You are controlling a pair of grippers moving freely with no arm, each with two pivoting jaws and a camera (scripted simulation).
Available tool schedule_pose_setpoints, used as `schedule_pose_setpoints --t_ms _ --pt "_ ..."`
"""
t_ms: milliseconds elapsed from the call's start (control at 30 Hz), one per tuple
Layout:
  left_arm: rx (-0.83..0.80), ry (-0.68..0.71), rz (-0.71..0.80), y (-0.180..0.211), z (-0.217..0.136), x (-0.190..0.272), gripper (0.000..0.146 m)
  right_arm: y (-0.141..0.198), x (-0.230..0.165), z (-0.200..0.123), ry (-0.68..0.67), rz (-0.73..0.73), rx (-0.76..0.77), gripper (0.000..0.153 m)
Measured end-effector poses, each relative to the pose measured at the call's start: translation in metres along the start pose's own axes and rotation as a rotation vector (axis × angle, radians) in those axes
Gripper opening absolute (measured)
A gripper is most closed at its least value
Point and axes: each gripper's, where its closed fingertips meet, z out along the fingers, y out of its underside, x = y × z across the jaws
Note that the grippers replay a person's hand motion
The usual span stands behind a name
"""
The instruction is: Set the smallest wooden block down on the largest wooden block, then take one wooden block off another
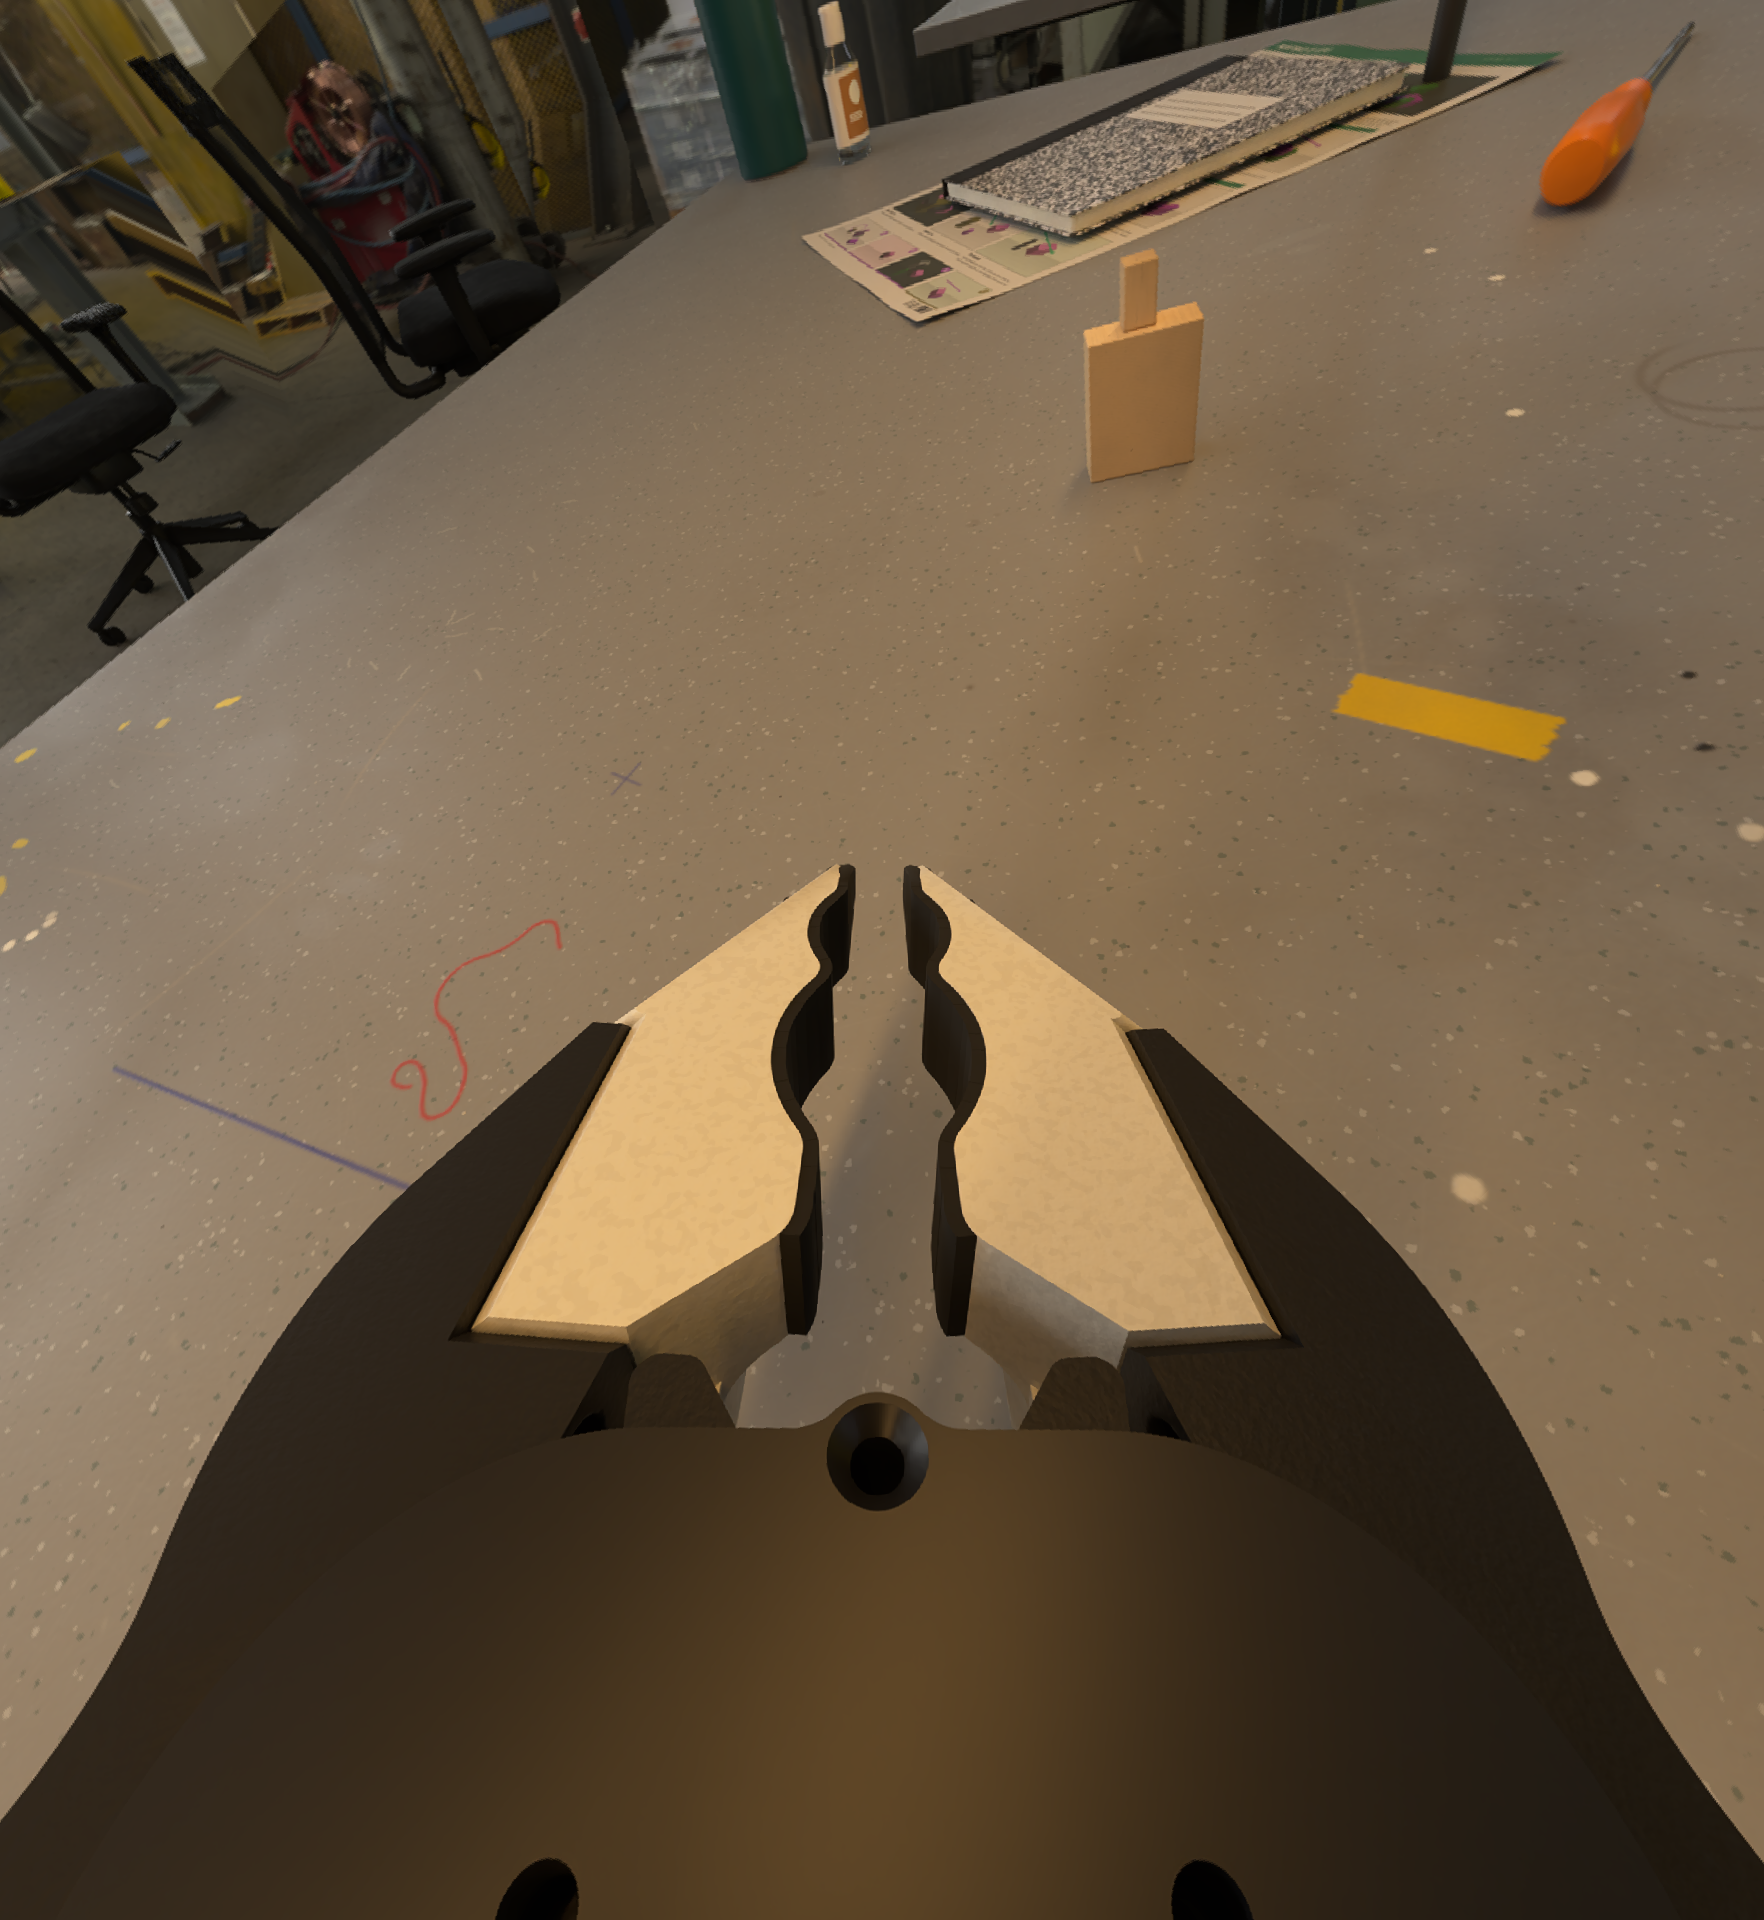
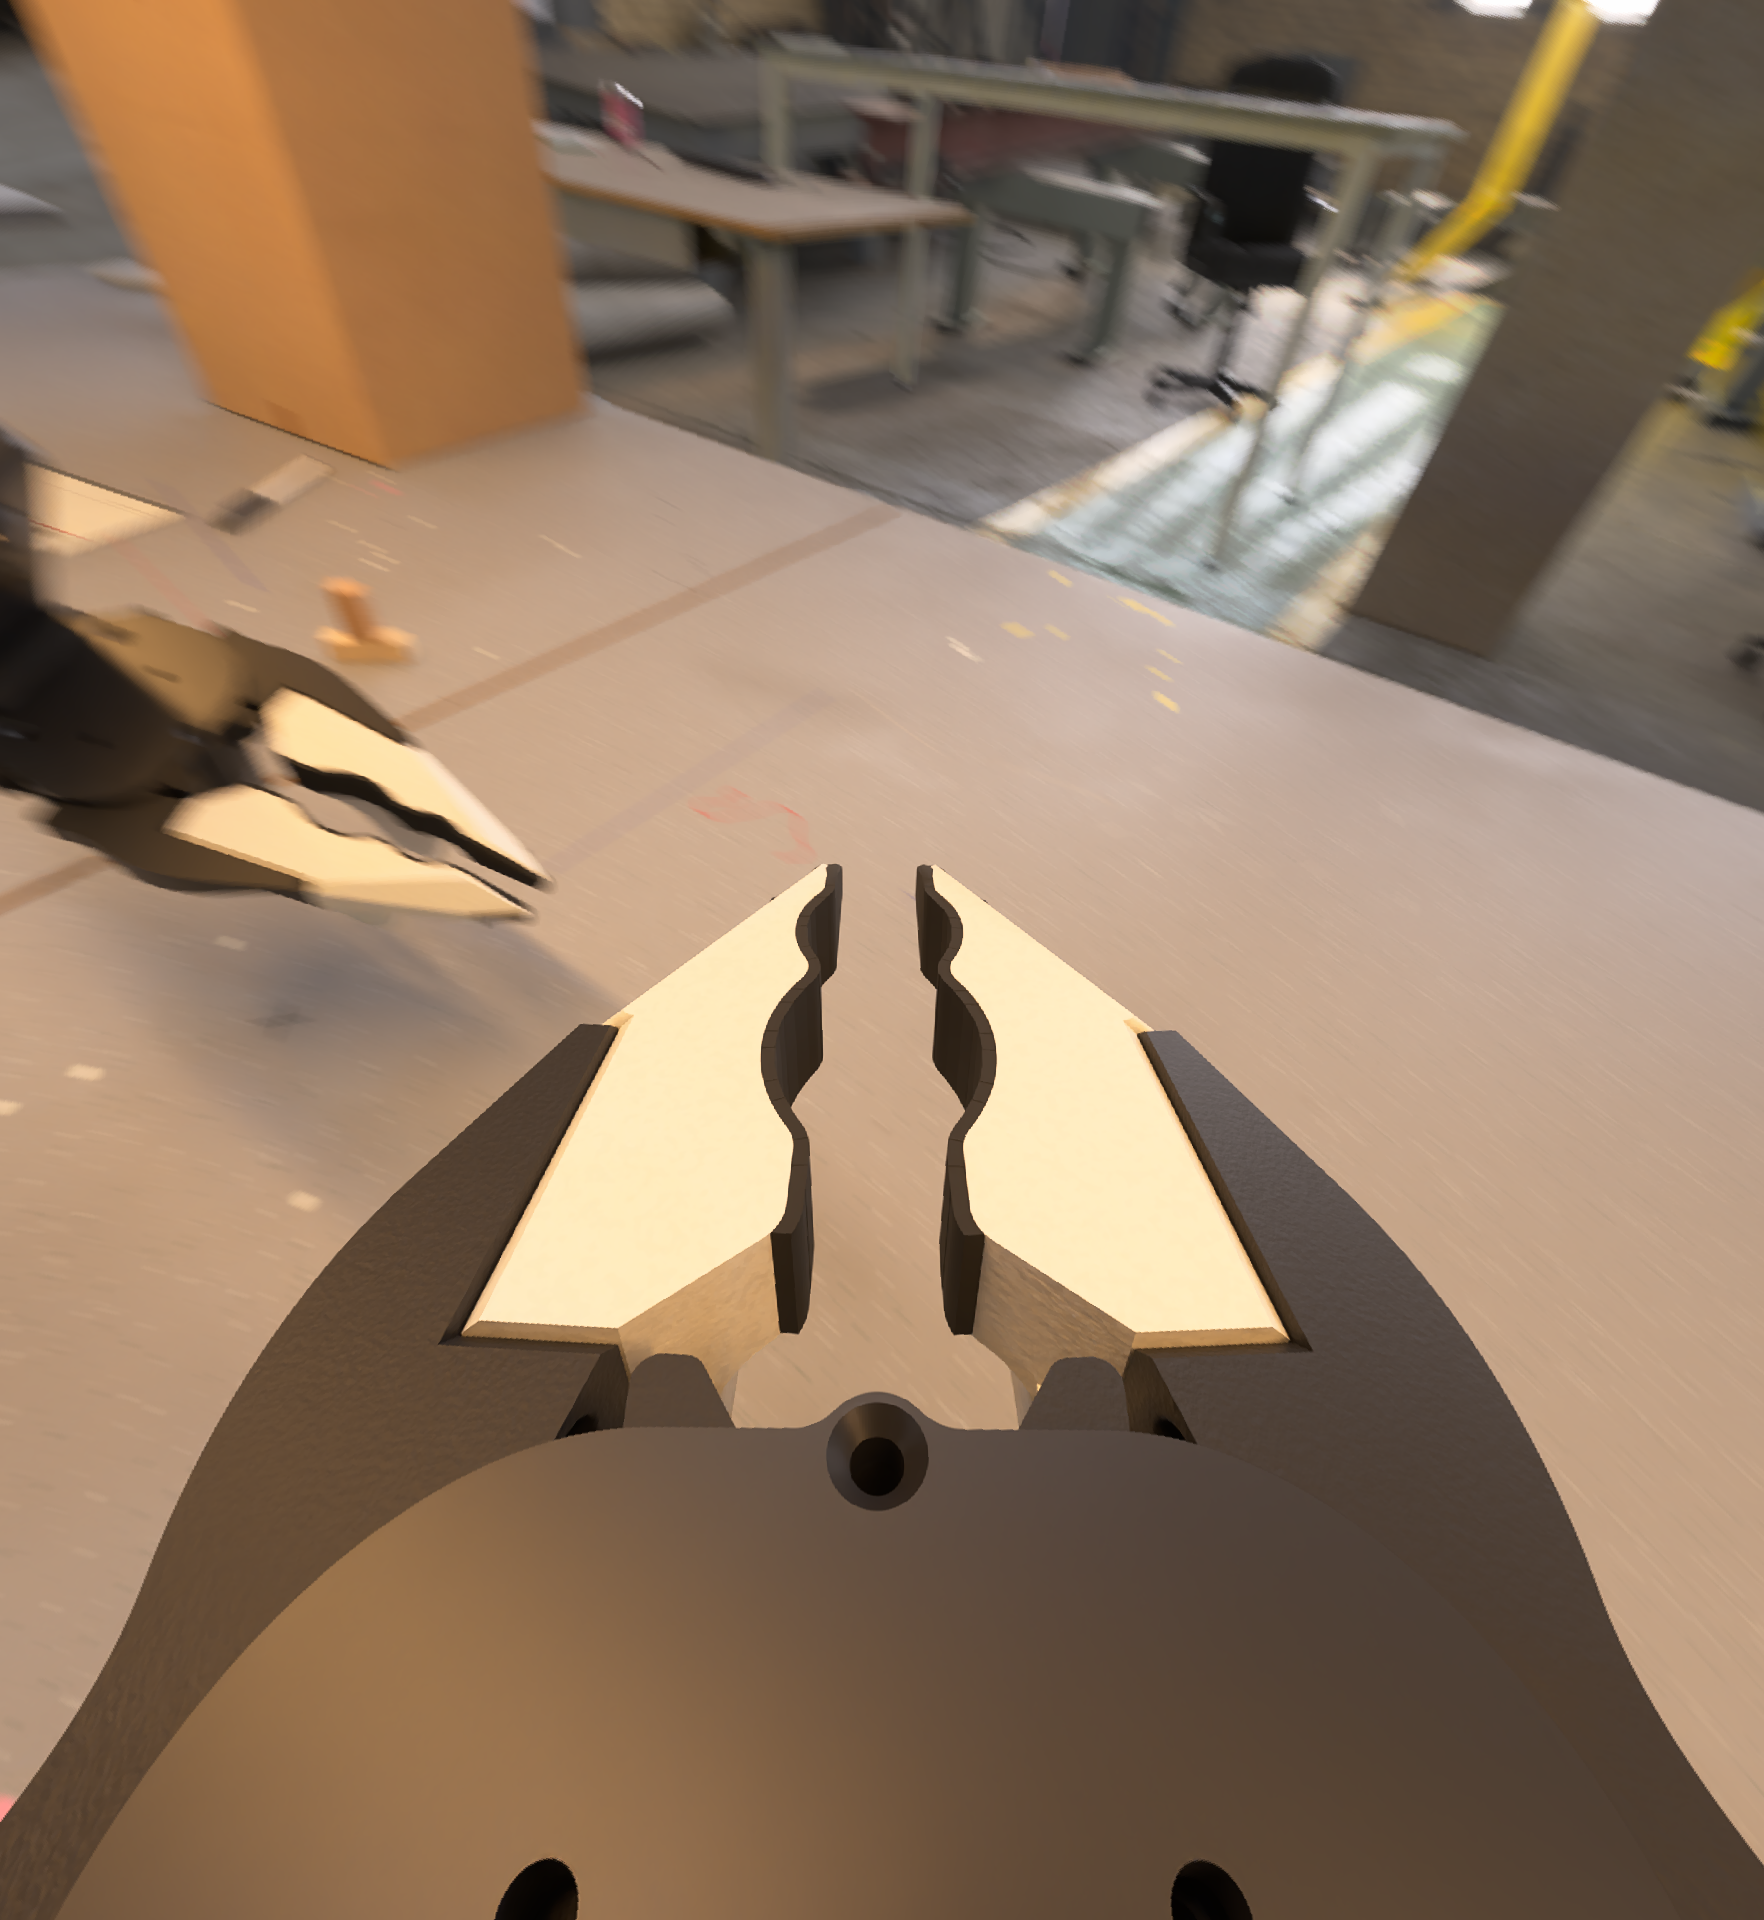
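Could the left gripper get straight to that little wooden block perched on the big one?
Probably yes: bare table lies between the left gripper and the small block, and its fingers hold nothing.

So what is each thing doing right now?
Small block: upright on the big block.
Big block: lying flat on the table.
Left gripper: slightly open, empty.
Right gripper: slightly open, empty.
Notebook: closed, lying on a paper sheet.
Screwdriver: lying flat.
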Motion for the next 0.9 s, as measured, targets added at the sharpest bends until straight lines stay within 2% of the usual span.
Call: schedule_pose_setpoints --t_ms 100,200,367,433,500,533,633,667,733,900 --pt "0.005 -0.012 -0.035 0.0 -0.004 -0.004 0.009 -0.022 -0.057 0.033 -0.171 0.006 0.08 0.014" --pt "0.041 -0.041 -0.155 -0.008 -0.032 -0.017 0.011 -0.023 -0.087 0.078 -0.226 0.029 0.115 0.016" --pt "0.028 -0.233 -0.3 -0.015 -0.146 -0.089 0.018 0.005 -0.101 0.138 -0.299 0.039 0.07 0.02" --pt "0.022 -0.38 -0.304 -0.009 -0.197 -0.131 0.021 0.015 -0.103 0.147 -0.33 0.059 0.056 0.021" --pt "-0.067 -0.471 -0.292 0.012 -0.231 -0.167 0.021 0.022 -0.106 0.149 -0.348 0.082 0.034 0.022" --pt "-0.145 -0.452 -0.315 0.03 -0.237 -0.178 0.021 0.022 -0.108 0.147 -0.362 0.082 0.037 0.022" --pt "-0.392 -0.255 -0.447 0.087 -0.231 -0.186 0.027 0.024 -0.11 0.143 -0.372 0.083 0.048 0.021" --pt "-0.461 -0.228 -0.454 0.104 -0.228 -0.191 0.029 0.025 -0.111 0.143 -0.379 0.091 0.042 0.021" --pt "-0.575 -0.243 -0.42 0.129 -0.224 -0.202 0.029 0.026 -0.111 0.142 -0.388 0.118 0.044 0.021" --pt "-0.782 -0.197 -0.442 0.162 -0.215 -0.207 0.029 0.028 -0.109 0.141 -0.398 0.157 0.034 0.022"
